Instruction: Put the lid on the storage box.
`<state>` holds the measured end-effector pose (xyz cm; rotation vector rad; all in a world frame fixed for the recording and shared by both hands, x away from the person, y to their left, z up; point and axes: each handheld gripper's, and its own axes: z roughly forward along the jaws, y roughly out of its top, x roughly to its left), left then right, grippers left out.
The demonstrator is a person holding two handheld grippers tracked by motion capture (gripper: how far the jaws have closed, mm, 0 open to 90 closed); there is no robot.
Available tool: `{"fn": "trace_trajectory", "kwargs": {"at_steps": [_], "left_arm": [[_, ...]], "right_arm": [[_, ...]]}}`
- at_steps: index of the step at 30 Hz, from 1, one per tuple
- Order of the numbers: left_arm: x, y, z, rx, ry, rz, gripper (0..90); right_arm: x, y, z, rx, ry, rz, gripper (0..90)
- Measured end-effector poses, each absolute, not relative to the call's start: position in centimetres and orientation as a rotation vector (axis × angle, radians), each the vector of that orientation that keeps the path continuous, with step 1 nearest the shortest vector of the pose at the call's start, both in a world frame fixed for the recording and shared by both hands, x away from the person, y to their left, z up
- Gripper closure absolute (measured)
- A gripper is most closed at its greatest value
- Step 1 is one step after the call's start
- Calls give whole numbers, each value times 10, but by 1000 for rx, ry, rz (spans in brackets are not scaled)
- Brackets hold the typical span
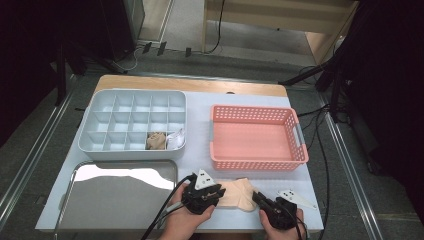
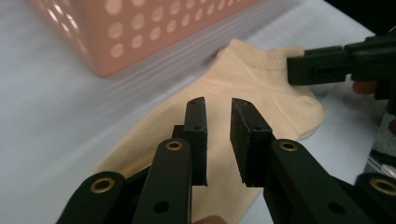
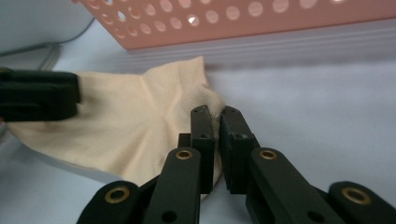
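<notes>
A lab-like recording room: a table [image 1: 200, 85] ringed by metal floor rails [image 1: 30, 155], trailing cables [image 1: 320, 150] and dark equipment stands [image 1: 330, 85].

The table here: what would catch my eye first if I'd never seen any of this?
Probably the pink basket, empty at the right of the table. Just in front of it lies a cream sock, with the left gripper open over it and the right gripper pinching its edge. To the left sits a pale divided tray with small items in two near compartments, and before it a shiny metal tray.
</notes>
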<state>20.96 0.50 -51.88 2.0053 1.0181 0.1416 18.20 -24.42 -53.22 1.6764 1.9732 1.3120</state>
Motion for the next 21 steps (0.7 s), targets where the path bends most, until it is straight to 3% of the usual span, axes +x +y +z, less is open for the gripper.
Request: {"fn": "trace_trajectory", "kwargs": {"at_steps": [7, 21], "left_arm": [[210, -1, -526, 2049, 1029, 149, 773], [209, -2, -526, 2049, 1022, 149, 744]], "right_arm": [[185, -249, -516, 1628, 1955, 1360, 859], [173, -213, -486, 1451, 2025, 1418, 857]]}}
